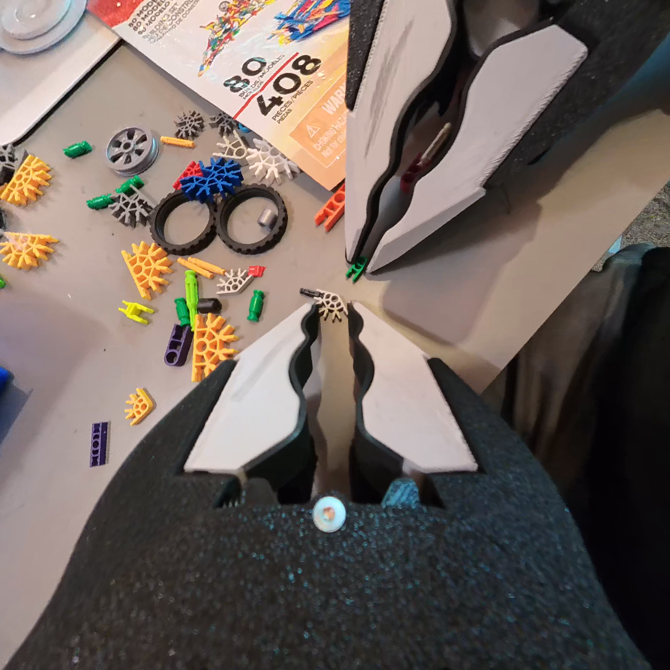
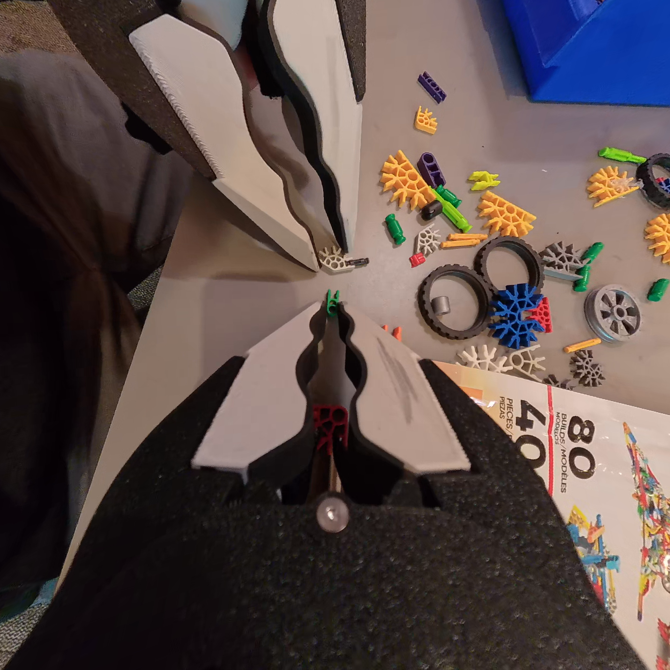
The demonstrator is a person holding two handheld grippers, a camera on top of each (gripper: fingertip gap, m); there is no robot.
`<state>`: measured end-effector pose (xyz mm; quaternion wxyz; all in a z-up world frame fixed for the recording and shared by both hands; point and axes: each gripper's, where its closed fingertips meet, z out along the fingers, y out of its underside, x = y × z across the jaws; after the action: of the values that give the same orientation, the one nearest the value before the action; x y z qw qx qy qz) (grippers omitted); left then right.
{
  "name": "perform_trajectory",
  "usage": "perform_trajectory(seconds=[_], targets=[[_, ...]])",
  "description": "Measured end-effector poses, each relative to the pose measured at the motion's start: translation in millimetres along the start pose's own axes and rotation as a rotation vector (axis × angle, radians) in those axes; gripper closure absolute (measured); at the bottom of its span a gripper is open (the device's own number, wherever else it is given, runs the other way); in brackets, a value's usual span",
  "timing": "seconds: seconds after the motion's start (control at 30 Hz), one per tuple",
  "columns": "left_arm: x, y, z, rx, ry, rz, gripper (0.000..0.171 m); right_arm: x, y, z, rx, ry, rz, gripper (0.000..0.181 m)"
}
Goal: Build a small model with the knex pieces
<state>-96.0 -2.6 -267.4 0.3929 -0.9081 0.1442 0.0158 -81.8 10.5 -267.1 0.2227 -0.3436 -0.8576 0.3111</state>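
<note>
My left gripper [image 1: 331, 308] is shut on a white fan-shaped connector [image 1: 330, 304] with a short black rod [image 1: 309, 292] stuck in it. It also shows in the right wrist view [image 2: 335, 260]. My right gripper [image 2: 331, 306] is shut on a small green clip [image 2: 331, 301], and a dark red connector [image 2: 330, 426] on a thin rod sits deeper between its fingers. In the left wrist view the right gripper [image 1: 359, 266] comes in from the upper right, with the green clip [image 1: 357, 269] a short gap from the white connector. Both are held just above the grey table [image 1: 435, 290].
Loose building pieces lie to one side: yellow fan connectors [image 1: 147, 268], two black tyres [image 1: 253, 219], a blue snowflake connector [image 1: 212, 177], a grey wheel hub [image 1: 132, 150], green rods. A printed box [image 1: 275, 72] lies behind. A blue bin [image 2: 594, 54] stands far off. The table edge [image 1: 544, 326] and a dark garment are close. The tips of both grippers are at nearly the same place. From either gripper's tips it is about 15 centimetres to the grey wheel hub [image 1: 132, 150]. Look for it in the right wrist view [image 2: 611, 311] too.
</note>
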Motion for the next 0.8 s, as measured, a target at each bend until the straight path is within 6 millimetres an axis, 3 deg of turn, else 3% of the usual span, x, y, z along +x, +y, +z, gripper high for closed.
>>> perform_trajectory(seconds=[0.2,0.8], targets=[[12,3,-6,0.010,0.074,0.140,0.158,0,1,-1,-0.001,-0.001,-0.009,0.177],[13,8,-12,0.043,0.250,0.328,0.157,-1,0,-2,0.010,0.027,-0.105,0.177]])
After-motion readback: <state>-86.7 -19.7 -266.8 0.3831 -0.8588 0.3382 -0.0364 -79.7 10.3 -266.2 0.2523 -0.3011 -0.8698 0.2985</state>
